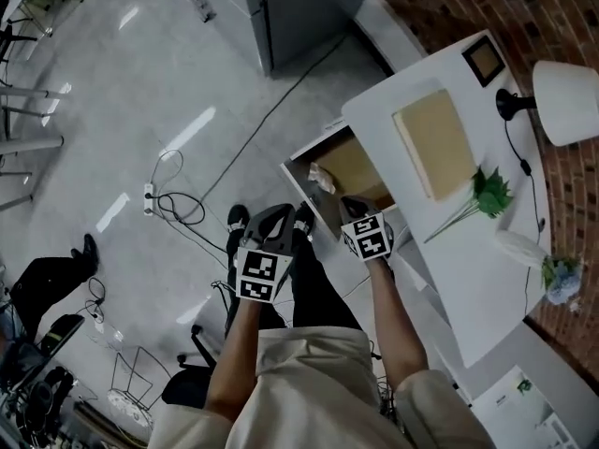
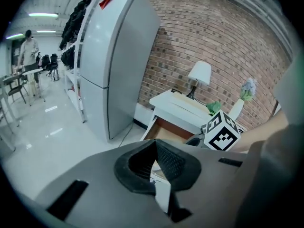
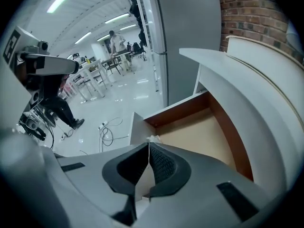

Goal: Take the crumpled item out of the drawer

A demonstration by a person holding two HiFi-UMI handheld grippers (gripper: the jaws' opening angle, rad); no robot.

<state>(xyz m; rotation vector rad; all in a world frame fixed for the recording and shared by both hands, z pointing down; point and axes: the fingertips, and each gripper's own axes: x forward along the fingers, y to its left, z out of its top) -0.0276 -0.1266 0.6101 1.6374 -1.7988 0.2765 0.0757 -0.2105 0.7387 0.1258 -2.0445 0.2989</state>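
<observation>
Room: glossy grey floor (image 1: pixel 140 82), brick wall (image 1: pixel 487 7), white counter (image 1: pixel 468 288) carrying a tan board (image 1: pixel 432 143) and a lamp (image 1: pixel 566 101). Forearms reach down side by side. Left gripper (image 1: pixel 273 221) is over the floor beside the drawer (image 1: pixel 360 171), jaws closed, empty. Right gripper (image 1: pixel 358 210) is over the drawer's edge, jaws closed, empty. The drawer stands open under the counter. Crumpled item (image 1: pixel 322 178) lies inside, against the front panel.
</observation>
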